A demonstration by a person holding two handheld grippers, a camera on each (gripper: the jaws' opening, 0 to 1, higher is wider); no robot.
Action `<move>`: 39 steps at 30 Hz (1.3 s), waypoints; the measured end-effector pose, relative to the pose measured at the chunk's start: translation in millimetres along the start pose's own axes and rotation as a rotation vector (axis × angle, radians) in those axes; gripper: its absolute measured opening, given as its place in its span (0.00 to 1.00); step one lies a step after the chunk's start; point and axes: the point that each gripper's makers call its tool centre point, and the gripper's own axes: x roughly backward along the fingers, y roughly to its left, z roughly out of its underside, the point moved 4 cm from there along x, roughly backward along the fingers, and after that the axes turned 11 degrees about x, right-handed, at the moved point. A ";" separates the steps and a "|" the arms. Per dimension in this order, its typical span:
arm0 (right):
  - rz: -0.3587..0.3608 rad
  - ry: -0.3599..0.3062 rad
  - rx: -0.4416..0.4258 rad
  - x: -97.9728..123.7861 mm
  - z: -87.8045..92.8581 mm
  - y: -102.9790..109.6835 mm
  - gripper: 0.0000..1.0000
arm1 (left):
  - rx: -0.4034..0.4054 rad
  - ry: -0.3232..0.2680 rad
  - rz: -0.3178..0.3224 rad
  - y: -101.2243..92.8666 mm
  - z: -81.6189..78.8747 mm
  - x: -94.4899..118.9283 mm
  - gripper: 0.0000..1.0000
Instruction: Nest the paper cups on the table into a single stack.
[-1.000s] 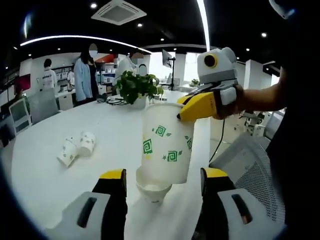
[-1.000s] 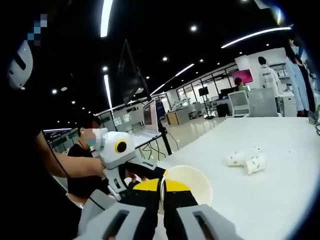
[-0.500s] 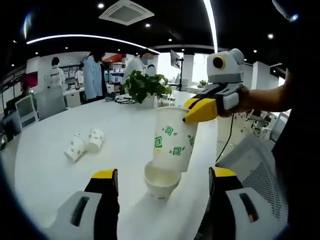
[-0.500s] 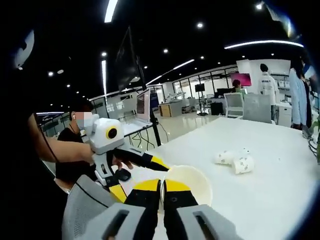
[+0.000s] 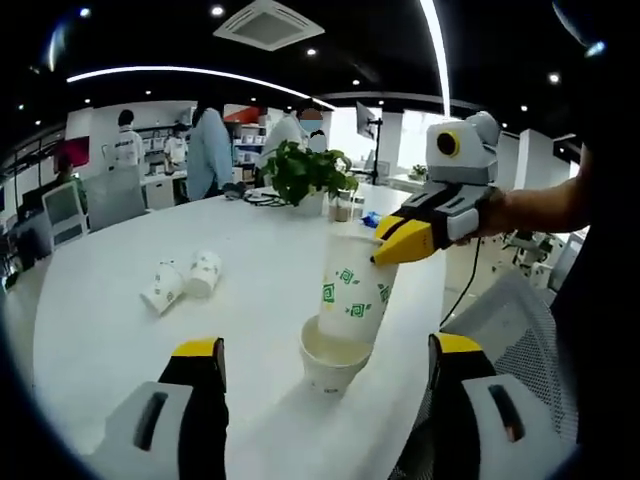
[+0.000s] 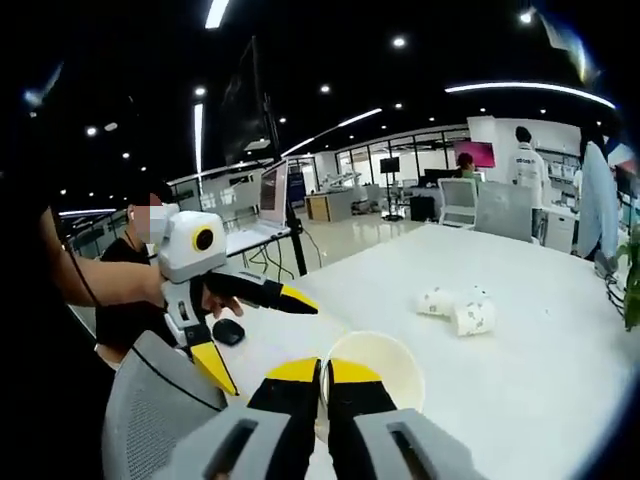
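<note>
Lowered now: right gripper (image 5: 392,250) pinches our cup (image 5: 352,295) by its thin, crushable rim, into base cup (image 5: 330,362); left gripper (image 5: 320,372) wide, spares (image 5: 184,281) at 10 o'clock.

Two handheld grippers, grey bodies with yellow-tipped jaws

The left gripper (image 5: 320,375) had grey moulded jaws with dark oval slots and yellow pads at the tips. The right gripper (image 6: 322,380) matched it: grey arms, black fingers (image 6: 290,395), yellow caps. Seen from the left gripper view, it carried a black cable (image 5: 466,285), and the person wore dark clothing.
</note>
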 end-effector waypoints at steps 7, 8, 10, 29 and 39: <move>0.010 0.049 0.042 -9.1 12.6 1.2 0.00 | 0.005 0.006 -0.001 -1.0 3.0 -0.3 0.82; 0.009 0.050 0.045 -10.1 13.4 1.8 0.00 | 0.004 0.007 0.000 -2.0 3.3 -0.8 0.82; 0.005 0.055 0.048 -12.9 15.9 3.0 0.00 | 0.004 0.009 0.002 -2.6 4.1 -1.4 0.82; -0.067 0.184 0.210 -39.6 41.4 20.9 0.01 | 0.006 0.005 -0.011 0.3 4.0 3.1 0.81; -0.097 0.204 0.176 -50.3 52.2 25.3 0.03 | 0.005 0.012 -0.020 2.0 6.0 5.9 0.81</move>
